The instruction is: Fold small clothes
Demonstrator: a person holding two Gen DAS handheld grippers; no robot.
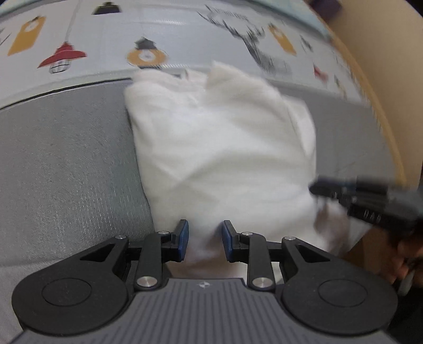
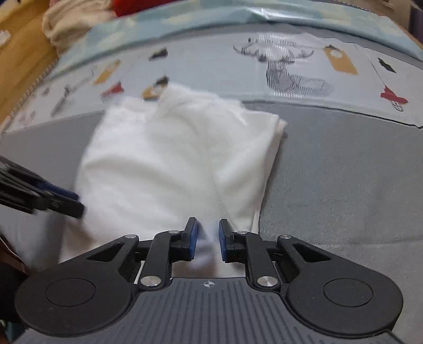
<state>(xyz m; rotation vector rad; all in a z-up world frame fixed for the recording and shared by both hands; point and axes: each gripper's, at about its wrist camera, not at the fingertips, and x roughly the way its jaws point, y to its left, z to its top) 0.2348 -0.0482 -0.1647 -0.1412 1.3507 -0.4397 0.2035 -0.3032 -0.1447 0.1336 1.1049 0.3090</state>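
A small white garment [image 1: 222, 148] lies on a grey surface [image 1: 66, 164], folded into a rough rectangle; it also shows in the right wrist view [image 2: 174, 158]. My left gripper [image 1: 205, 239] sits at its near edge with white cloth between its blue pads [image 1: 183, 238]. My right gripper [image 2: 206, 238] holds the near edge further right, with cloth between its blue pads [image 2: 194, 238]. The right gripper shows blurred at the right of the left wrist view [image 1: 357, 198]; the left gripper shows blurred at the left of the right wrist view [image 2: 39, 193].
A printed sheet [image 2: 290, 68] with lamps, tags and a deer drawing lies beyond the grey surface. A wooden edge [image 1: 370, 87] runs along the right in the left view. A cream cloth pile [image 2: 71, 21] sits at the far left in the right view.
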